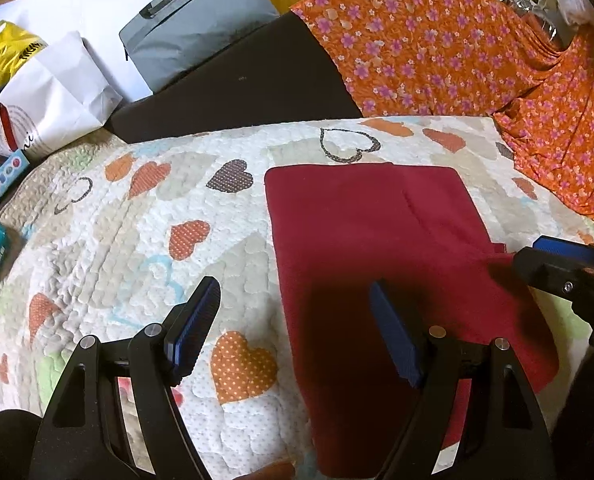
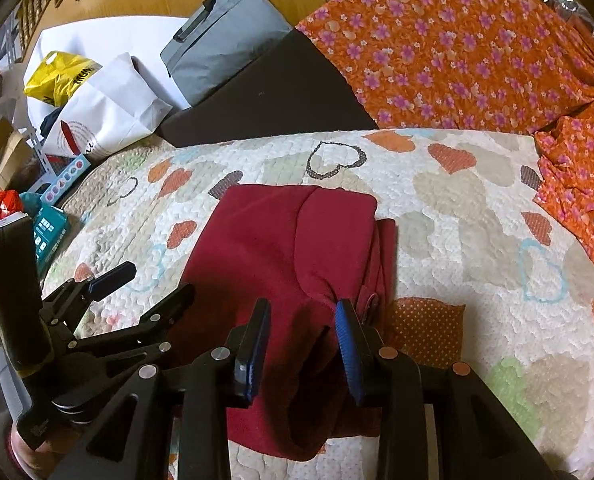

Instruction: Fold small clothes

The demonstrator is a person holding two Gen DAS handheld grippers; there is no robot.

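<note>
Folded dark red garment (image 1: pixel 361 240) lying flat on a heart-print quilt (image 1: pixel 145 248), a narrower fold showing along its right edge in the right wrist view; left claw (image 1: pixel 297 320) hovering low with jaws wide apart, nothing between them, one blue pad (image 1: pixel 197 320) over bare quilt and the other over the garment's near left part; right claw (image 2: pixel 303 344) poised over the garment's near right edge, jaws partly parted, red cloth beneath and between the pads (image 2: pixel 349 344) but no firm pinch visible; same right claw entering the left wrist view at the far right (image 1: pixel 565 264), just beside the garment's edge; orange floral fabric (image 2: pixel 457 52) draped behind and to the right of the quilt; dark cushion (image 1: pixel 249 80), grey bag (image 1: pixel 193 24), white paper bag (image 1: pixel 53 96) and yellow plastic bag (image 1: pixel 5 52) crowded at the back left, well apart from the garment
</note>
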